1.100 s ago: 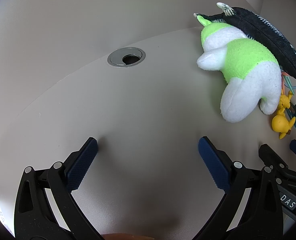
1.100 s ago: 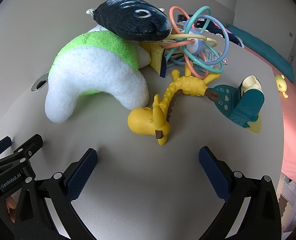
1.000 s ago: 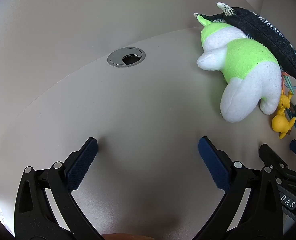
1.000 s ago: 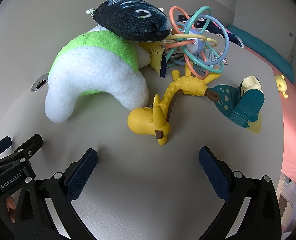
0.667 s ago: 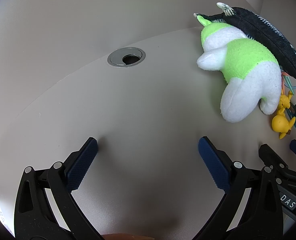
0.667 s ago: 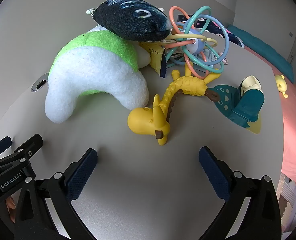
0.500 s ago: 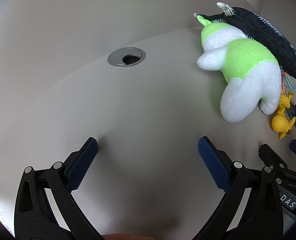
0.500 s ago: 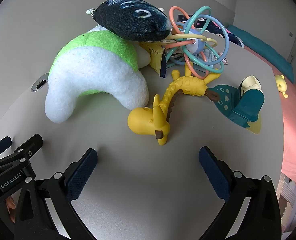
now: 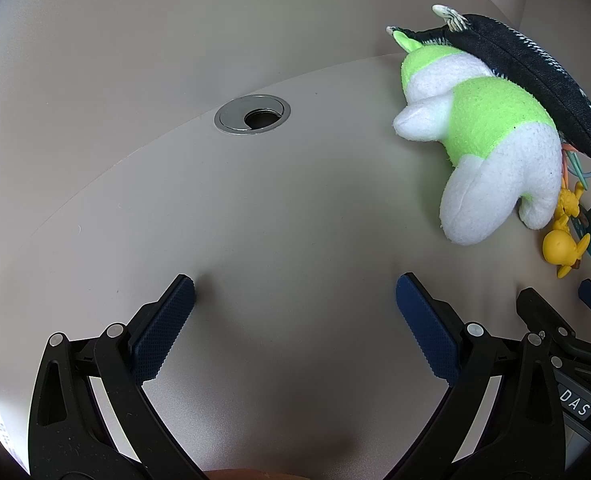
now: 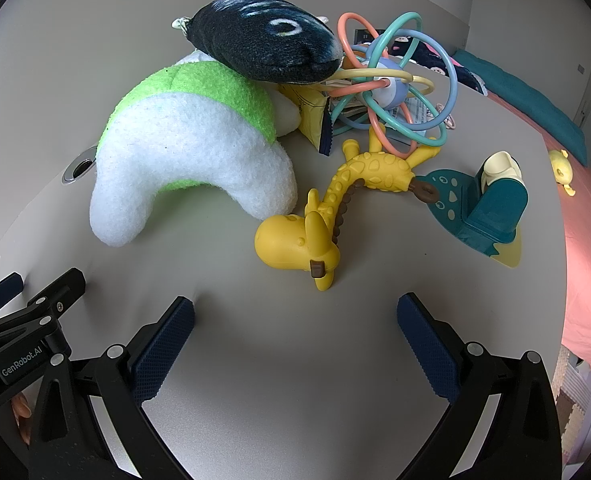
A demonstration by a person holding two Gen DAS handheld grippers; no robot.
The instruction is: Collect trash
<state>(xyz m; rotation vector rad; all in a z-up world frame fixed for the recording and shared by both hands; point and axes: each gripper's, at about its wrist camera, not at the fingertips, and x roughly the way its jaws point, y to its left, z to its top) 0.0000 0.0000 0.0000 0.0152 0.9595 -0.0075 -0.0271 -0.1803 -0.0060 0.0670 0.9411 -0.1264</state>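
Your left gripper (image 9: 294, 294) sits low over bare grey table (image 9: 295, 208), jaws spread wide and empty, the cable grommet (image 9: 252, 114) ahead. Your right gripper (image 10: 295, 316) is likewise wide open, holding nothing. Ahead of it lies the toy pile: yellow giraffe teether (image 10: 319, 216) nearest, green-and-white plush (image 10: 187, 152) to its left with a dark plush (image 10: 263, 50) on top, ring rattle (image 10: 391, 84) behind, teal stand (image 10: 491, 208) (right). No obvious trash can be told apart here.
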